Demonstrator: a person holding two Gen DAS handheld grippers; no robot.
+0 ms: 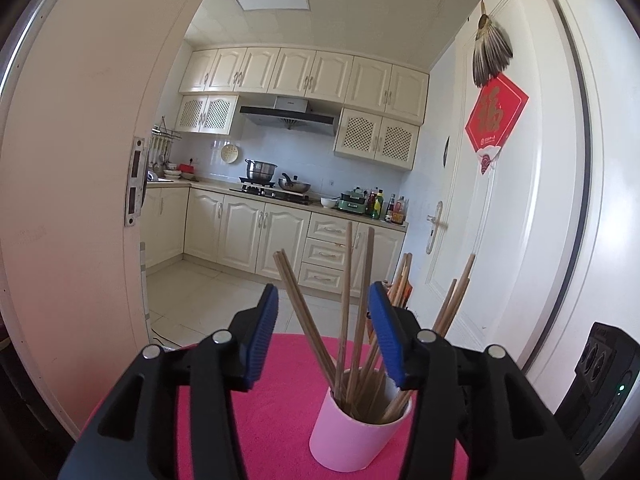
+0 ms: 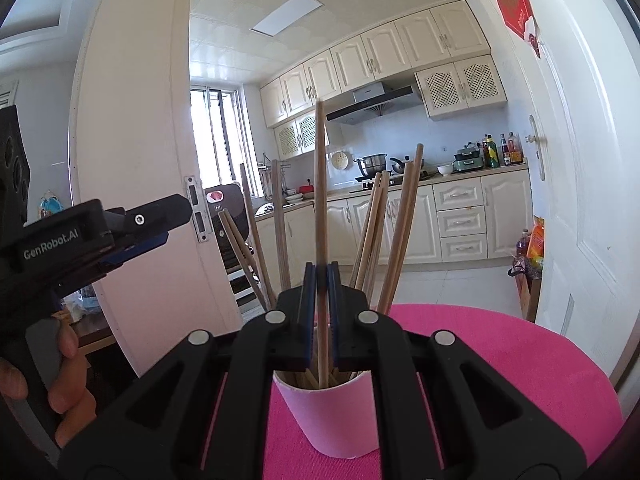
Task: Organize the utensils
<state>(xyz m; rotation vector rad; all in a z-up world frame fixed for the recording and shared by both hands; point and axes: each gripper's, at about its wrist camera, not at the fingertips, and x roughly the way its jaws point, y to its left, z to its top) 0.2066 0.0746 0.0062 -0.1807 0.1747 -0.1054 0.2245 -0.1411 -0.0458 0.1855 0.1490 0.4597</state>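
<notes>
A pale pink cup (image 1: 356, 432) stands on a round pink table (image 1: 260, 412) and holds several wooden chopsticks (image 1: 348, 304) that fan outward. My left gripper (image 1: 326, 336) is open and empty, its blue pads on either side of the chopsticks above the cup. In the right wrist view my right gripper (image 2: 321, 308) is shut on one upright chopstick (image 2: 320, 184) whose lower end is inside the cup (image 2: 332, 416). The left gripper also shows in that view (image 2: 132, 240), held by a hand at the left.
The pink table's edge (image 2: 560, 344) curves close on the right. A white door (image 1: 520, 200) with a red decoration (image 1: 496, 116) stands right of the table. A door frame (image 1: 80, 200) is on the left. The kitchen cabinets (image 1: 260, 232) lie beyond.
</notes>
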